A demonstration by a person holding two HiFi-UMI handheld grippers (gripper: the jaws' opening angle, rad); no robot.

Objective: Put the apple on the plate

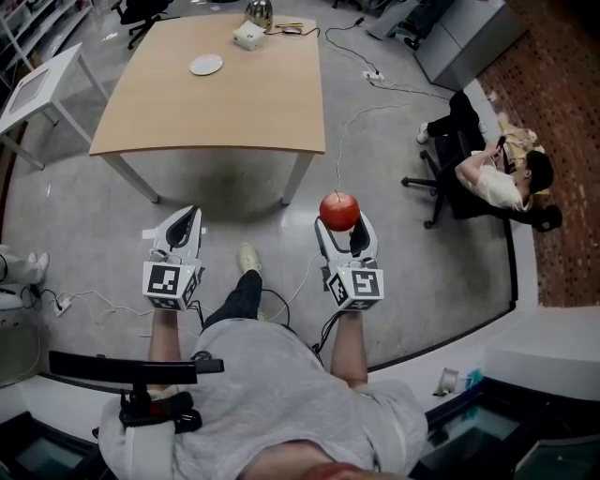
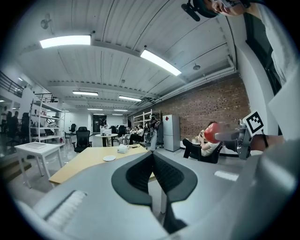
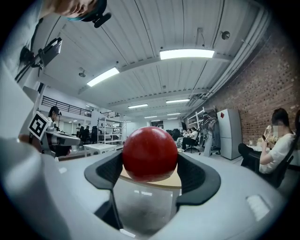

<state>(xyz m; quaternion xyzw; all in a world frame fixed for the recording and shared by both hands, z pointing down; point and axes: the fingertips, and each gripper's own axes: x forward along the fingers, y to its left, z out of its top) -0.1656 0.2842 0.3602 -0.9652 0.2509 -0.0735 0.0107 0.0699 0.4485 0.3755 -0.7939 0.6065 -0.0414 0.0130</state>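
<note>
Big wooden table (image 1: 216, 94) sits at the far side of the floor, so everything here is placed off that. A smaller white side table (image 1: 42, 84) stands just off its left end. Well off the table's right side, someone is sat in a dark office chair (image 1: 439, 183), bent over something in their hands.

Both grippers are up in the air short of the table's near edge, neither of them over the top. The left gripper (image 1: 185, 220) hangs in front of the table's near-left leg. Its own view shows the pads (image 2: 140, 173) pressed together with nothing in between. The right gripper (image 1: 340, 225) is in front of the near-right corner and it's clamped on the apple (image 1: 339, 211).

On the table's far half there's the white plate (image 1: 206, 65), left of centre. A little white box (image 1: 248, 36) sits just right of it, closer to the far edge. There's a shiny rounded thing (image 1: 260, 12) right at that far edge, maybe a kettle, too small to say.

The apple (image 3: 150, 152) is red and smooth, squeezed on both sides by the dark pads (image 3: 199, 176). It's well apart from the plate, with the near half of the table between them
</note>
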